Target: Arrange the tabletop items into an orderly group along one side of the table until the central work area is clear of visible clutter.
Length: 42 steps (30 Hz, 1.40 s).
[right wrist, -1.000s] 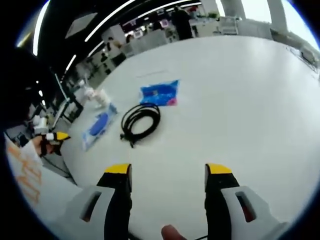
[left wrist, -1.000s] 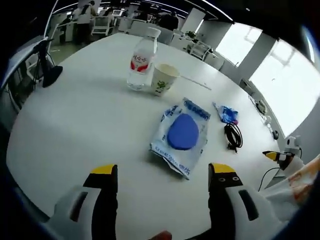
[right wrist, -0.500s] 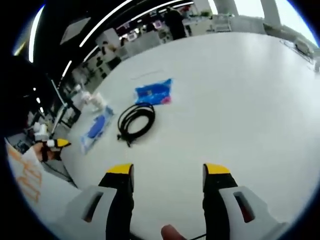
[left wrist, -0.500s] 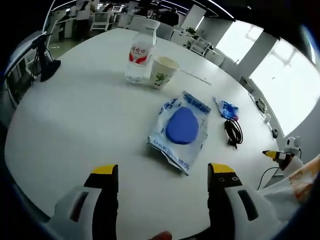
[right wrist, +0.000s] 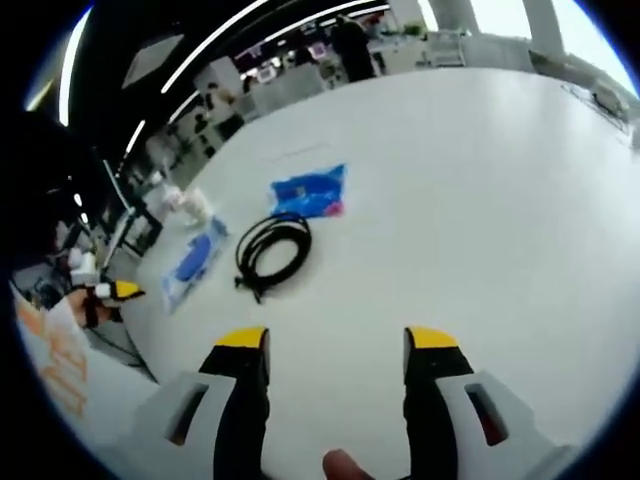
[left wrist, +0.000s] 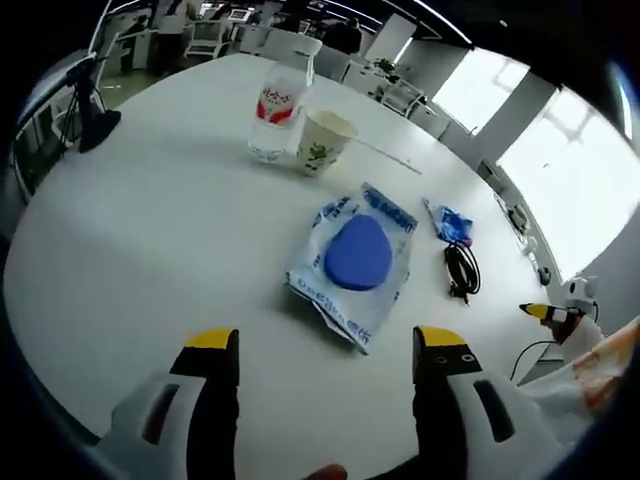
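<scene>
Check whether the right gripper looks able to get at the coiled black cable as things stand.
Probably yes. The right gripper is open and empty, and the black cable lies ahead and to its left on bare white table. Nothing stands between them; the blue packet lies beyond the cable.

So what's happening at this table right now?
A person holds a claw in each hand above a round white table; both are open and empty. The left claw faces a clear packet with a blue oval inside. The right claw points toward a coiled black cable. Nothing has been grouped yet.
</scene>
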{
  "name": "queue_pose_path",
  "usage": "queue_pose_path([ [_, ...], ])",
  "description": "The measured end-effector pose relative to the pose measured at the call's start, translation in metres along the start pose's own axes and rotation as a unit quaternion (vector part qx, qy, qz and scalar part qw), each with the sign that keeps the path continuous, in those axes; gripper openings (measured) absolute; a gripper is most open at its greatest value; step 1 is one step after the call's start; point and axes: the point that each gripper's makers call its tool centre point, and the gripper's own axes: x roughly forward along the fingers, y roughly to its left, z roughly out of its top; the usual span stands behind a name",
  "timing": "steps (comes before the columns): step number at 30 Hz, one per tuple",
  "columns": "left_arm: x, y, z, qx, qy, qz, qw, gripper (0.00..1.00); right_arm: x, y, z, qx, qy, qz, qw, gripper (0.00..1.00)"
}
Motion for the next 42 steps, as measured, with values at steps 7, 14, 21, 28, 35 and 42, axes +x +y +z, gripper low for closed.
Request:
queue_pose_path([
  [7,0.007,-0.009,-0.007,-0.021,-0.002,-0.006,0.9998,0.66,0.015,0.016,0.034,-0.044,-0.005,0.026,0.9987,0.51],
  [14,0.015,-0.019,-0.019,-0.015,0.011,-0.006,0.9998,0.62,0.032,0.038,0.081,-0.132,0.002,0.066,0.9891,0.47],
  [21,0.021,-0.029,-0.025,0.012,0.006,0.003,0.9999,0.54,0.051,0.068,0.112,-0.208,0.017,0.099,0.973,0.45],
  [28,0.026,-0.028,-0.019,-0.049,-0.029,0.014,0.9983,0.45,0.084,0.118,0.109,-0.262,0.043,0.151,0.9524,0.42],
  [35,0.031,-0.031,-0.022,-0.05,-0.022,0.015,0.9984,0.41,0.123,0.16,0.109,-0.304,0.06,0.186,0.9324,0.39],
  [42,0.039,-0.024,-0.023,-0.078,-0.035,0.028,0.9959,0.3,0.165,0.184,0.106,-0.317,0.085,0.208,0.9214,0.34],
])
